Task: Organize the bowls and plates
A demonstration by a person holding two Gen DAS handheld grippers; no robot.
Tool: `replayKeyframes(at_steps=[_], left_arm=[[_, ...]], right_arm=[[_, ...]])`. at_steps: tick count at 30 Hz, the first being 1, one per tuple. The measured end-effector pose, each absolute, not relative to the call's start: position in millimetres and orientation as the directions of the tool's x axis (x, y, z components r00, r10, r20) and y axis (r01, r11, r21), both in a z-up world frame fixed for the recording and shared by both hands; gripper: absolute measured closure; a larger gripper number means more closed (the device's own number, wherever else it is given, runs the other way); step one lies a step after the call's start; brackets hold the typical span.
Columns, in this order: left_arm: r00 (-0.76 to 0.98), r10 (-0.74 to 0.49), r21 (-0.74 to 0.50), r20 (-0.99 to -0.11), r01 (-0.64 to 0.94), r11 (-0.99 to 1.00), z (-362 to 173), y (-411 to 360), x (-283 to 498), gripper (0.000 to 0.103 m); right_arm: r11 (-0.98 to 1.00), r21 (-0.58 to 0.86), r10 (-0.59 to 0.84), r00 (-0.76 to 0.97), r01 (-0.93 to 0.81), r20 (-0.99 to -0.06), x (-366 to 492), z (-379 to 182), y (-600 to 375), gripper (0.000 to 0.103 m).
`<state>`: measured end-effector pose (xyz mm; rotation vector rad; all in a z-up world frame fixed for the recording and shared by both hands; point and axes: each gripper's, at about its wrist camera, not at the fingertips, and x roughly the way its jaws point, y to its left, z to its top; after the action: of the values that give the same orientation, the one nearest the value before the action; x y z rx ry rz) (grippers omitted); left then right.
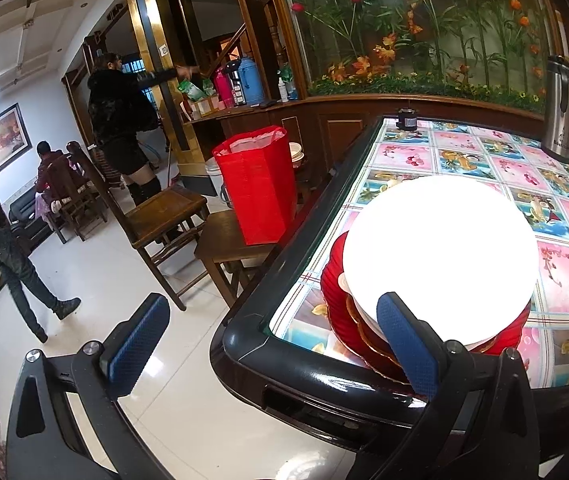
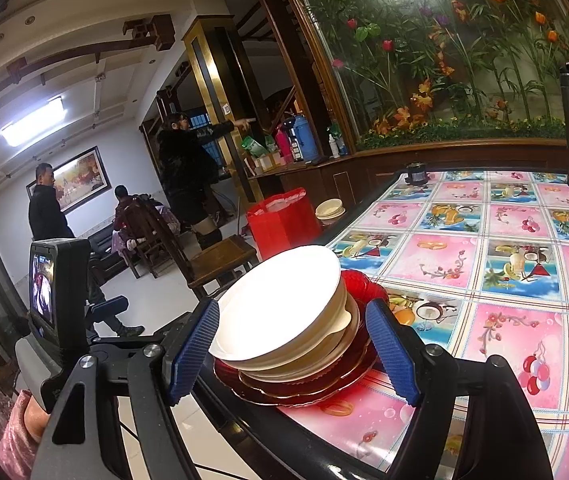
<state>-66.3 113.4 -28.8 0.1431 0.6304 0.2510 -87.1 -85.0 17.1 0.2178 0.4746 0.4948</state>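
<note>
Mostly stacked: bowls [image 2: 284, 312] sit nested on red plates [image 2: 304, 392] at the table [image 2: 484, 280] edge, both grippers' jaws spread wide, right gripper [image 2: 294, 354] straddling the stack, left gripper [image 1: 272, 348] empty.

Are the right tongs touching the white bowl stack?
Cannot tell. In the right wrist view the right tongs straddle the white bowl stack; the left pad overlaps the rim, the other stands clear.

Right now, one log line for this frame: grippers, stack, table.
left gripper: open, empty | right gripper: open around white bowl, no visible contact | stack: white bowls on red plates | place: table edge
</note>
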Motion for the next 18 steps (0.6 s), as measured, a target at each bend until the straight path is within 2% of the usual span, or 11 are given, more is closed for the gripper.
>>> replayKeyframes(at_steps=[18], left_arm=[[0.763,0.29,0.216,-0.577,-0.2,0.956,-38.0,123.6,-64.1,0.0]], right_arm=[[0.862,0.301,0.503,0.765,-0.408,-0.403,-87.0,15.6,-75.7,0.025]])
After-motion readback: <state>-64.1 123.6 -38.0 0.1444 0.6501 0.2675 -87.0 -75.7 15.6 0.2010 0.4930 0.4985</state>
